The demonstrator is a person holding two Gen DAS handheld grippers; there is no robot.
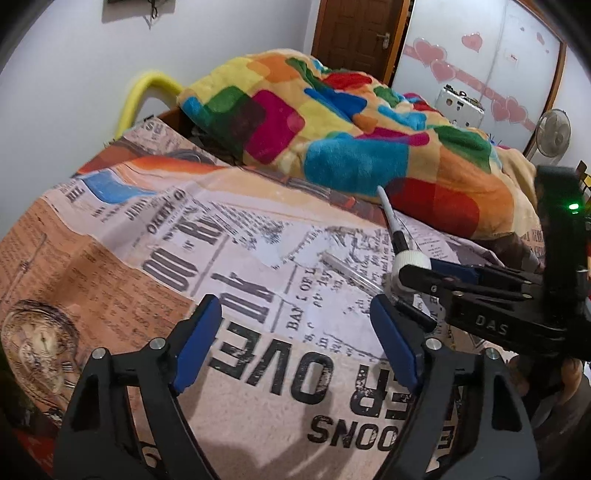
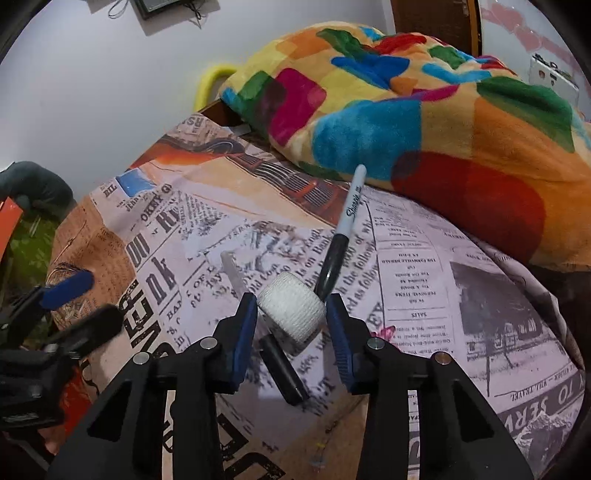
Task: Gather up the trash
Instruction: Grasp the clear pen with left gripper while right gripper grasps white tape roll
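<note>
A white gauze roll (image 2: 291, 312) lies on the newsprint-patterned bed cover, right between the fingers of my right gripper (image 2: 291, 321). The jaws stand apart around it, near its sides but not clearly pressing. It also shows in the left wrist view (image 1: 410, 266). A black Sharpie marker (image 2: 341, 229) lies behind the roll, a black cap or tube (image 2: 282, 371) in front, and a clear plastic tube (image 2: 232, 267) to its left. My left gripper (image 1: 295, 339) is open and empty over the cover, left of the right gripper (image 1: 424, 275).
A colourful fleece blanket (image 1: 332, 122) is heaped at the back of the bed. A yellow bed rail (image 1: 144, 92) and white wall are behind; a wooden door (image 1: 354, 33) and a fan (image 1: 552, 134) stand at the far right.
</note>
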